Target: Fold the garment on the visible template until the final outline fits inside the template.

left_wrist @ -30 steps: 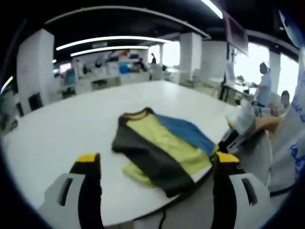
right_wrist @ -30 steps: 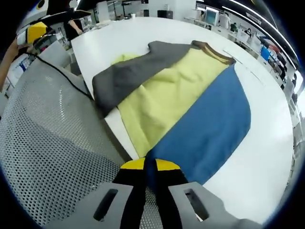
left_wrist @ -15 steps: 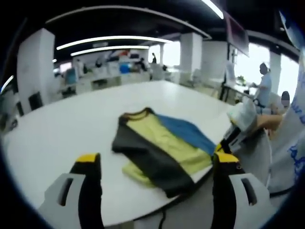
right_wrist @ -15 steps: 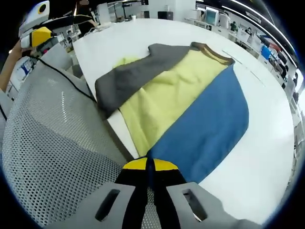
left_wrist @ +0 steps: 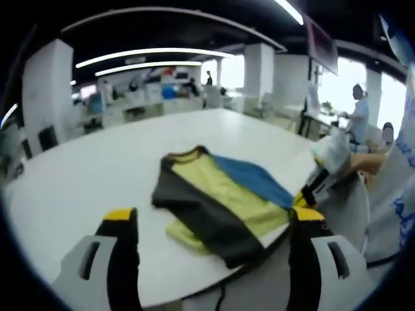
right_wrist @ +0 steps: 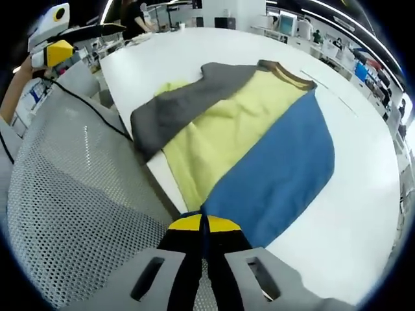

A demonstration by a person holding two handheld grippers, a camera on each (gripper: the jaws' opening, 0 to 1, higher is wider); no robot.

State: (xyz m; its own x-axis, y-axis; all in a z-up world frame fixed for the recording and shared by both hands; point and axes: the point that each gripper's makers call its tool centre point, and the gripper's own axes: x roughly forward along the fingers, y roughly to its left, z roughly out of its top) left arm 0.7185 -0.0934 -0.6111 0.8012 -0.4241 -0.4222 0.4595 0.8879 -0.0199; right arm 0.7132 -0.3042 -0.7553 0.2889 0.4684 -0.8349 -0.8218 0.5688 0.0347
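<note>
Garment (right_wrist: pixel 253 155) lies mid-frame on white table (right_wrist: pixel 363 214), hem at table edge. Right gripper (right_wrist: pixel 203 228) clamped on blue hem, drawn back slightly vs. a sec ago; fold prob. just starting. Left gripper (left_wrist: pixel 214 223) apart, idle, lower frame.

garment (right_wrist: pixel 259 155) hem hidden between right gripper (right_wrist: pixel 202 228) fingers, template not discernible

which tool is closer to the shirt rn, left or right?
Right. The right tool is shut on the shirt's blue hem at the table edge. The left tool hangs open, back from the shirt's grey side.
</note>
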